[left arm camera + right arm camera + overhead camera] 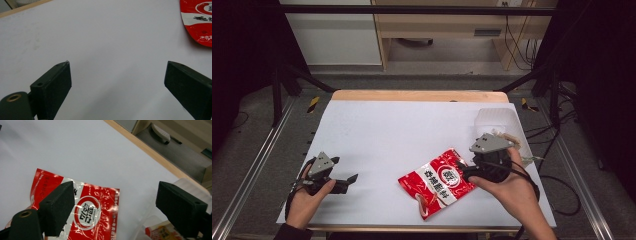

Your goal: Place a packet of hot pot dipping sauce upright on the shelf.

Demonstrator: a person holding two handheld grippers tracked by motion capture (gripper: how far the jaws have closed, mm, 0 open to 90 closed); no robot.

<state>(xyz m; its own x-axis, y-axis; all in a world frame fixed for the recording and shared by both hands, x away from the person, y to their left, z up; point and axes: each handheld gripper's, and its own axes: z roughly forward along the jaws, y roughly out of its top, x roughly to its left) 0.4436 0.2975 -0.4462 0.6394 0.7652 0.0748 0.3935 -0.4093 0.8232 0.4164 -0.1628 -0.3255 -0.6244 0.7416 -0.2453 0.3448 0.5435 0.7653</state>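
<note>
The white table [377, 135] carries a red-and-white snack packet [437, 181] near its front edge, lying flat. Just right of it, the right tool [463, 170] hovers with jaws spread wide, empty. The left tool [353, 178] rests far left, likewise open.

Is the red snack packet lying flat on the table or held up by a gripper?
Lying flat: the red snack packet rests on the white table, and the right gripper stands open above it.

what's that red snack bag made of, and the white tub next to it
Red snack bag: looks like thin glossy plastic film; it wrinkles and throws bright glints. White tub: seems translucent, matte plastic with a cloudy wall, though the view leaves its exact material open.
</note>
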